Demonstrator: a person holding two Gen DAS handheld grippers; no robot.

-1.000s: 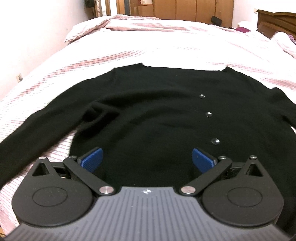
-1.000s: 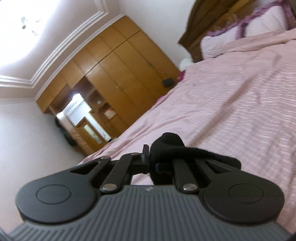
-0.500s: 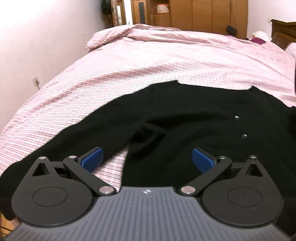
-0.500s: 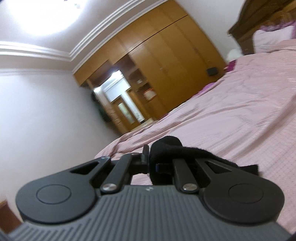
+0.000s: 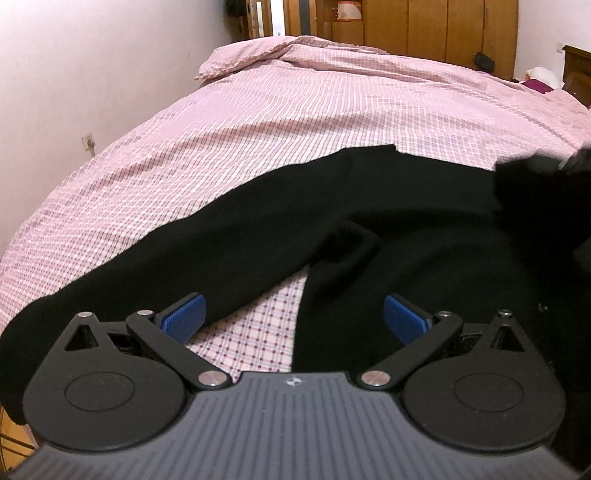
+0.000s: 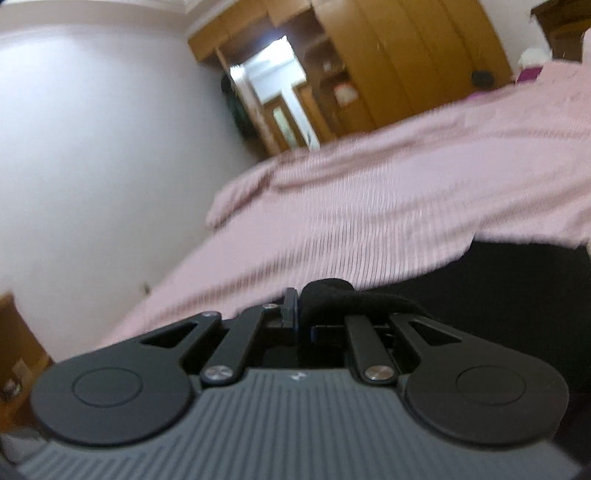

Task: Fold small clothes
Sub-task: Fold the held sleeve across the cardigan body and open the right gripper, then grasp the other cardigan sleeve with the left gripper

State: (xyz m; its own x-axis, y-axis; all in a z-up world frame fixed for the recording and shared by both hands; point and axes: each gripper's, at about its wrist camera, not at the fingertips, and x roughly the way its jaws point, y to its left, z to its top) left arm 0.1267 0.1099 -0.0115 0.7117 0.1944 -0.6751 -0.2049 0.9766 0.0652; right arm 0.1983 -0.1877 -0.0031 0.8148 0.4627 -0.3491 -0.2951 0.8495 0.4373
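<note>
A black cardigan (image 5: 424, 236) lies spread on the pink checked bedspread (image 5: 295, 122). Its left sleeve (image 5: 166, 266) stretches down to the bed's near left edge. My left gripper (image 5: 295, 319) is open, its blue pads (image 5: 184, 321) hovering over the gap between sleeve and body, holding nothing. My right gripper (image 6: 301, 314) is shut on a bunched piece of the cardigan's black fabric (image 6: 332, 295), lifted above the cardigan's body (image 6: 498, 280). In the left wrist view that lifted fabric (image 5: 535, 192) shows blurred at the far right.
A white wall (image 5: 74, 74) runs along the bed's left side, with a socket (image 5: 88, 142) low down. Wooden wardrobes (image 5: 443, 29) and an open doorway (image 6: 280, 96) stand at the far end. A rumpled fold of bedding (image 5: 280, 55) lies at the far edge.
My left gripper slid left along the cardigan, from over the buttons to the sleeve gap. My right gripper swung left and tipped downward, carrying the held fabric over the cardigan's body.
</note>
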